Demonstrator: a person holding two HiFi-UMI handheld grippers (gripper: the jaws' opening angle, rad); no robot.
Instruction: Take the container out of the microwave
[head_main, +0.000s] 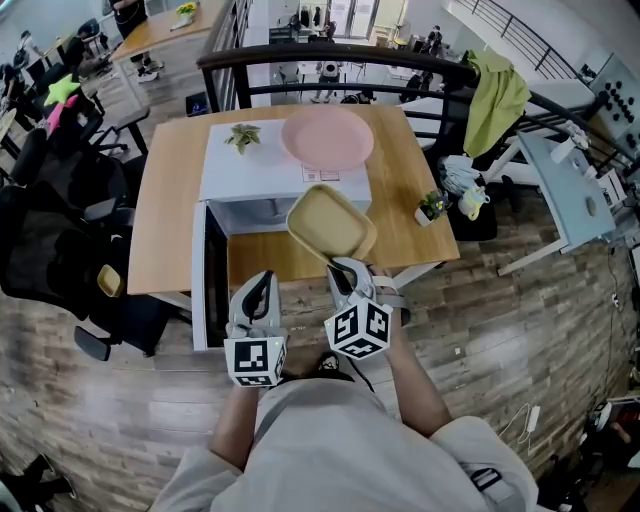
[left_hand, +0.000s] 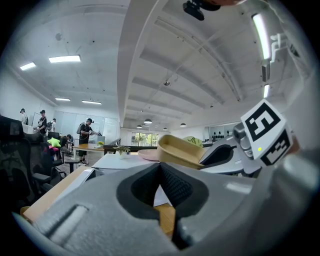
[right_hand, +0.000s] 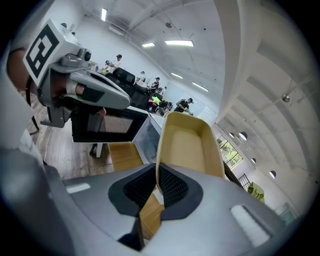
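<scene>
A tan, shallow container (head_main: 332, 222) hangs tilted in front of the open white microwave (head_main: 270, 180). My right gripper (head_main: 345, 268) is shut on its near rim. In the right gripper view the rim sits pinched between the pads (right_hand: 156, 186) and the container (right_hand: 187, 145) stretches away from them. My left gripper (head_main: 262, 282) is beside the right one, near the swung-out microwave door (head_main: 212, 275). Its jaws (left_hand: 160, 187) are shut with nothing between them. From the left gripper view the container (left_hand: 180, 150) and the right gripper (left_hand: 240, 150) show off to the right.
A pink plate (head_main: 327, 137) and a small plant (head_main: 243, 135) rest on top of the microwave, which stands on a wooden table (head_main: 165, 220). A little potted plant (head_main: 432, 207) sits at the table's right edge. Black office chairs (head_main: 50, 230) crowd the left; a dark railing (head_main: 330, 55) runs behind.
</scene>
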